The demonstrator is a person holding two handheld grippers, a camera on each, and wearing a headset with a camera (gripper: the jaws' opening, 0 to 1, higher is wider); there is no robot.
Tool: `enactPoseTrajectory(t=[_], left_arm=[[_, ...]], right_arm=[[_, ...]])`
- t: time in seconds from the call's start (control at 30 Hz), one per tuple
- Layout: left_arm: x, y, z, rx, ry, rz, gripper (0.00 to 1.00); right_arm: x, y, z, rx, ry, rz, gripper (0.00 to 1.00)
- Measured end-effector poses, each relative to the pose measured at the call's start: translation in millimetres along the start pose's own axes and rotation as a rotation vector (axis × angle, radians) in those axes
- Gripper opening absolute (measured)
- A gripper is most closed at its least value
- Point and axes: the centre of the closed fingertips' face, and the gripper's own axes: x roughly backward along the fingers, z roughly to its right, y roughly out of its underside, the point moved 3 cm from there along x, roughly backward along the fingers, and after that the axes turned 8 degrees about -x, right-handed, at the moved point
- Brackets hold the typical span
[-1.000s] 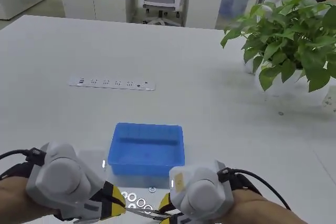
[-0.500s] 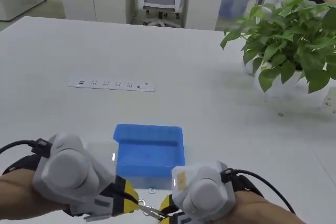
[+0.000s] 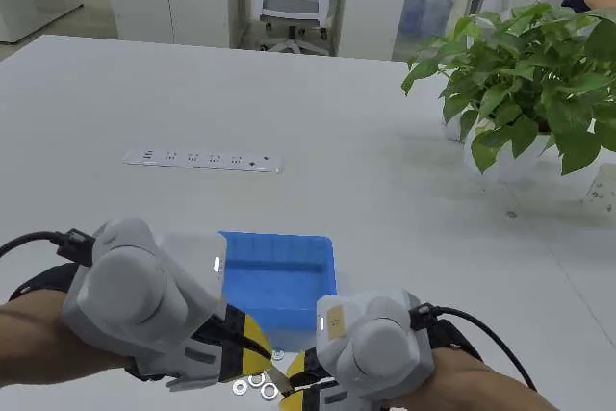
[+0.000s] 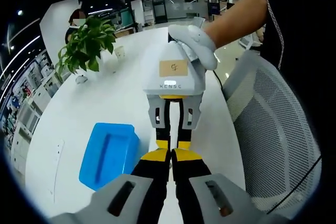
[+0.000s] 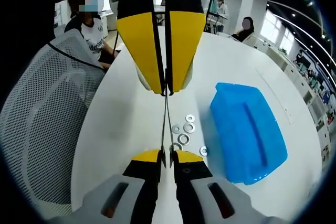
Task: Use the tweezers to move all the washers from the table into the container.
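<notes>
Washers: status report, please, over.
Left tongs, right tongs both shut on tweezers. Washers on table beside container. Nothing blocking.

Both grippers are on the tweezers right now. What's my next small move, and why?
Probably open the left gripper and leave the tweezers to the right gripper alone. Both are shut on them, one at each end, so the tweezers likely can't be worked down onto the washers, which lie on the table beside the blue container.
</notes>
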Motion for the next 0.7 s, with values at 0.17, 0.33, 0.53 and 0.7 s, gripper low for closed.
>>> enactPoseTrajectory(t=[0.17,0.33,0.53,0.7], left_arm=[[-2.7,-5.2,1.0,-0.009,0.009,0.012,0.06],[-9.7,-6.5,4.8,-0.010,0.020,0.012,0.06],[-14.1,-5.3,8.2,0.015,0.031,0.036,0.06],[-19.8,3.7,11.7,-0.013,0.045,-0.001,0.06]], right_arm=[[-4.3,-3.8,-2.6,-0.001,-0.003,0.009,0.11],[-9.1,-1.1,-6.3,-0.003,-0.012,0.001,0.11],[-8.9,2.3,-8.3,-0.014,-0.012,0.005,0.11],[-9.5,1.1,-9.1,-0.012,-0.010,0.005,0.11]])
